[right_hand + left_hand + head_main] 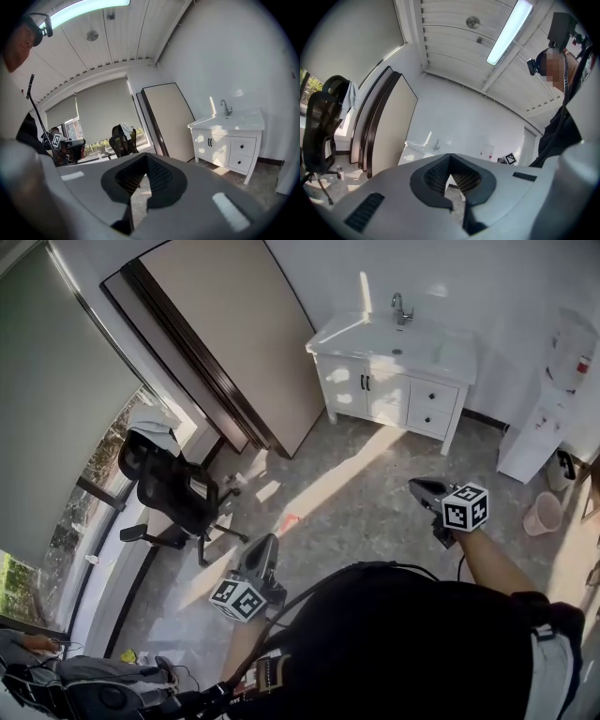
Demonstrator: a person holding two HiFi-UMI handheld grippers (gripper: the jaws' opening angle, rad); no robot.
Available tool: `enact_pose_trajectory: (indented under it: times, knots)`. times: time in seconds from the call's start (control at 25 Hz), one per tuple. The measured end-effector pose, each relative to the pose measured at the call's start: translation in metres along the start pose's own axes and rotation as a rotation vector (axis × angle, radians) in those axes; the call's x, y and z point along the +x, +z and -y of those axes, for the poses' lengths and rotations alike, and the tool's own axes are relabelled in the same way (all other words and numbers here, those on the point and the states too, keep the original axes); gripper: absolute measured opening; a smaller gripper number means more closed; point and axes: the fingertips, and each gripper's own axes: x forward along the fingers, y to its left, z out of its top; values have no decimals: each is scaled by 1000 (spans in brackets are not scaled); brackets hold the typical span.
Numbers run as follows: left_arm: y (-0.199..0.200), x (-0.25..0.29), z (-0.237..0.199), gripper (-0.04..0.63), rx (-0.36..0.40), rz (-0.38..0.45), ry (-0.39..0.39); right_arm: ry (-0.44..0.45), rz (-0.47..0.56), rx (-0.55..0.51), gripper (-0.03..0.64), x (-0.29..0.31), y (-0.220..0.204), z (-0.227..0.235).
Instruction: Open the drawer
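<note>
Sunlit speckled floor point(356, 507), black chair point(178, 495), window blind point(56, 399)

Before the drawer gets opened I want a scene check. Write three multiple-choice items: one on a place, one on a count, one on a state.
1. Where does the black chair stand?
A) by the window
B) at the sink
C) on a desk
2. How many drawers does the white cabinet have?
A) one
B) two
C) four
3. How do those drawers stand?
A) both shut
B) top one pulled out
C) bottom one pulled out
Key:
1 A: the chair is next to the glass, far from the cabinet.
2 B: two knobbed fronts are stacked at its right end.
3 A: both fronts sit flush.
</note>
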Motion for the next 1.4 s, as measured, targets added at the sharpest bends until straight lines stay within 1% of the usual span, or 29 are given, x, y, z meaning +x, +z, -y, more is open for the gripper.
enact_pose_trajectory:
  times: [0.2, 0.36, 0.52, 0.72, 0.88, 0.96, 1.08, 1.28, 1.4]
  knots:
    - [4, 33, -37, -9, -22, -12, -22, -40, -13, 20, 2, 22, 0, 25]
    - [15, 69, -70, -9, -37, -28, -90, -96, -7, 27, 2, 49, 13, 38]
    - [47, 96, -120, -9, -18, -40, -154, -140, 25, 14, 2, 95, 44, 37]
    - [93, 114, -193, -9, -8, -40, -194, -185, 49, 19, 2, 158, 74, 28]
    - [112, 123, -248, -9, -14, -60, -207, -200, 44, 18, 2, 208, 85, 18]
    - [117, 128, -268, -9, -18, -72, -216, -206, 41, 20, 2, 228, 88, 15]
    - [120, 136, -296, -9, -36, -64, -224, -212, 10, 15, 2, 255, 89, 16]
    - [121, 150, -328, -9, -67, -57, -199, -210, -5, 11, 2, 285, 103, 34]
    - [121, 166, -341, -9, -74, -59, -171, -185, -6, 11, 2, 305, 113, 52]
